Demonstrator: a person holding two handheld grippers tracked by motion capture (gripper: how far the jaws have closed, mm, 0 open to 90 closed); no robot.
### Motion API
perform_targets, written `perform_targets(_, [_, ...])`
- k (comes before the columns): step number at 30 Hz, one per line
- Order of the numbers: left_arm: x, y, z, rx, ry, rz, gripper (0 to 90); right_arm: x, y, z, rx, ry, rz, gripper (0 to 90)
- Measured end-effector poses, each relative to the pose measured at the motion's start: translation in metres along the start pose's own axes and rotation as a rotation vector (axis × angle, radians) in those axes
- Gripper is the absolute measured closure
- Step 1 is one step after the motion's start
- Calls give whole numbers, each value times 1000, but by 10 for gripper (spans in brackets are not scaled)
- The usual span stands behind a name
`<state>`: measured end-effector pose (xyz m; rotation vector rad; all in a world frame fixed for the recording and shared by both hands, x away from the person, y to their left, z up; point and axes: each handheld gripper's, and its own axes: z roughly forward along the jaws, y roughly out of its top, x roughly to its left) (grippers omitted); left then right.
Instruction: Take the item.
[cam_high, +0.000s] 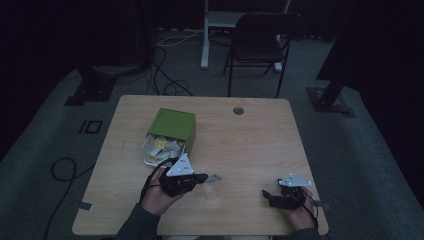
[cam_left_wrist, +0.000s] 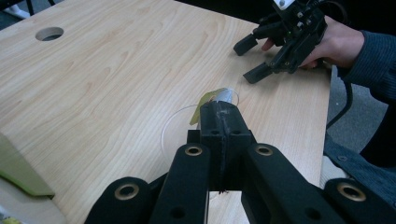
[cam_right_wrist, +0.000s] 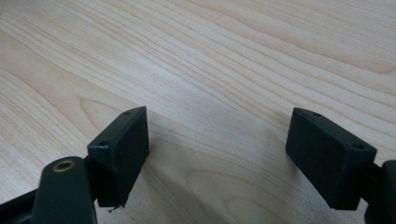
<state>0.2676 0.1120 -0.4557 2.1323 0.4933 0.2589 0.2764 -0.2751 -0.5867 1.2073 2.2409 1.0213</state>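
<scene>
My left gripper (cam_high: 205, 177) (cam_left_wrist: 223, 109) is shut on a small tea-bag-like packet (cam_high: 215, 177) (cam_left_wrist: 212, 98), yellow-green and silver, which sticks out past the jaw tips. It hangs just above a clear plastic cup (cam_high: 212, 192) standing on the table; in the left gripper view the cup's thin rim (cam_left_wrist: 170, 119) curves around the jaws. My right gripper (cam_high: 266, 197) (cam_right_wrist: 217, 149) rests low over bare wood near the table's front right. Its jaws stand wide apart with nothing between them. The left gripper view shows it (cam_left_wrist: 252, 58) farther off, held in a hand.
A green box (cam_high: 172, 126) lies tipped on its side at the table's left middle, with several packets (cam_high: 160, 147) spilling from its mouth. A round cable hole (cam_high: 238, 110) (cam_left_wrist: 49, 33) sits near the far edge. A black chair (cam_high: 260, 42) stands beyond the table.
</scene>
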Motion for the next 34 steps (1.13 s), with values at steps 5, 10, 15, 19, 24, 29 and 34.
perform_targets(5, [3,-1,0,-33,-8,-25,756,0,0,0,0,0,0,211])
perform_targets(10, [4,-2,-3,-35,8,-27,723,0,0,0,0,0,0,211])
perform_targets(15, [8,-5,-7,-43,28,-46,702,0,0,0,0,0,1,211])
perform_targets(19, [11,-9,-10,-51,40,-64,696,0,0,0,-1,0,2,211])
perform_targets(24, [15,-14,-14,-50,58,-76,694,0,0,0,0,0,0,211])
perform_targets(29, [18,-20,-18,-45,79,-91,694,0,0,0,0,0,1,211])
perform_targets(34, [23,-28,-22,-49,97,-119,694,0,0,0,0,0,0,211])
